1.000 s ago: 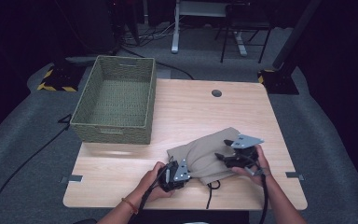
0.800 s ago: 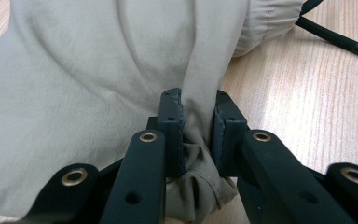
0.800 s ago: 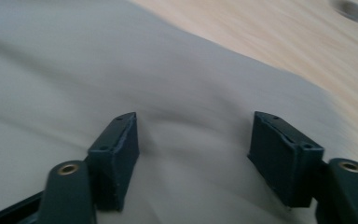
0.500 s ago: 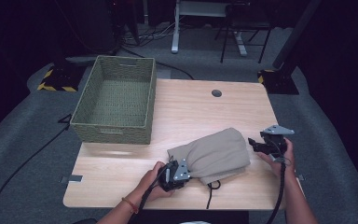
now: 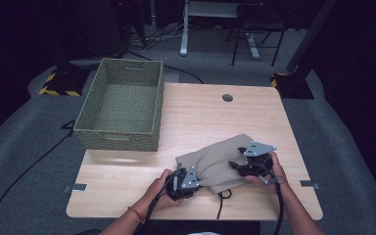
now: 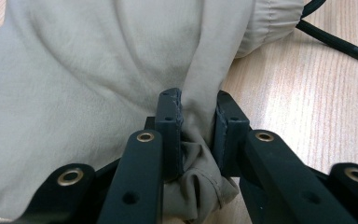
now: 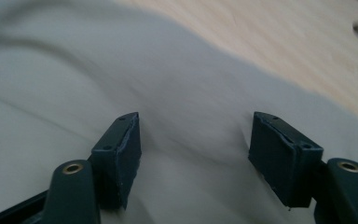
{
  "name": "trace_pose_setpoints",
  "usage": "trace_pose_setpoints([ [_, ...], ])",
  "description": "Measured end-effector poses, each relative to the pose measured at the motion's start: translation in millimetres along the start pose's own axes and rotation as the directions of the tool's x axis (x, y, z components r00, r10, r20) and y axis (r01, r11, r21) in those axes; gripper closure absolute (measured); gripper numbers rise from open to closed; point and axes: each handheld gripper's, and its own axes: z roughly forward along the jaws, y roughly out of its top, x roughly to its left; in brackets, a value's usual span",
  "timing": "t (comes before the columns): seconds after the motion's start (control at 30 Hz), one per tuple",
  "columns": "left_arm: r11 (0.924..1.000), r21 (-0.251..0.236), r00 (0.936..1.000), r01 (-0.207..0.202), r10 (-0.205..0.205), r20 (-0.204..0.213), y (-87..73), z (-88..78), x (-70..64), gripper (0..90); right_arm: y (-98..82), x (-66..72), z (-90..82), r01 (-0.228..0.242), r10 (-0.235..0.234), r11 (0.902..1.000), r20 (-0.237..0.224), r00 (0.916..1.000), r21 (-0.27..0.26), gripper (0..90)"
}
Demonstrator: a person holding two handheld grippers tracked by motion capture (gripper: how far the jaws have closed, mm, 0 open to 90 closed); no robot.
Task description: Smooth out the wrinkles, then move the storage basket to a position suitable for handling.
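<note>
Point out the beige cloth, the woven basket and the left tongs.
beige cloth (image 5: 215, 161): high view, middle of the fabric.
woven basket (image 5: 116, 137): high view, near wall.
left tongs (image 6: 198, 122): left gripper view, between the tips, clamped on cloth.

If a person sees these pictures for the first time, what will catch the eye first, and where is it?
First comes the beige cloth, bunched near the front edge of the wooden table, between two hand-held grippers. The left gripper pinches a fold of it, while the right gripper hovers over the cloth with its jaws apart. Next is the green woven basket, empty, at the table's far left corner.
</note>
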Motion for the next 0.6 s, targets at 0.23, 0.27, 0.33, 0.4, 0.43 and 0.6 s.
trace_pose_setpoints([
  [0.23, 1.0000, -0.002, 1.0000, 0.001, -0.001, -0.002, 0.1, 0.3, -0.5, 75.3, -41.0, -69.9, -26.3, -0.267, 0.259, 0.9638, 0.255, 0.9316, -0.006, 38.0],
  [0.27, 1.0000, -0.003, 1.0000, 0.007, -0.007, 0.001, -0.2, 0.3, -0.1, 74.9, -47.0, -76.5, -31.0, -0.267, 0.252, 0.9637, 0.318, 0.9139, 0.003, 35.8],
  [0.33, 0.9998, -0.012, 0.9997, 0.017, -0.017, 0.015, -0.9, 0.6, 0.8, 72.3, -55.2, -84.7, -37.0, -0.309, 0.307, 0.9505, 0.263, 0.9146, -0.037, 35.0],
  [0.4, 0.9997, -0.014, 0.9994, 0.019, -0.018, 0.029, -0.8, 0.4, 0.3, 64.9, -61.2, -85.8, -37.9, -0.299, 0.296, 0.9540, 0.243, 0.9240, -0.025, 32.7],
  [0.43, 0.9998, -0.013, 0.9994, 0.018, -0.017, 0.030, -0.1, 0.5, -0.7, 58.2, -62.7, -84.7, -37.4, -0.286, 0.280, 0.9582, 0.244, 0.9284, -0.013, 32.3],
  [0.6, 0.9978, -0.056, 0.9989, 0.035, -0.033, 0.035, 7.0, -9.9, -3.7, 40.9, -71.8, -82.0, -33.2, -0.289, 0.284, 0.9573, 0.187, 0.9403, -0.002, 30.5],
])
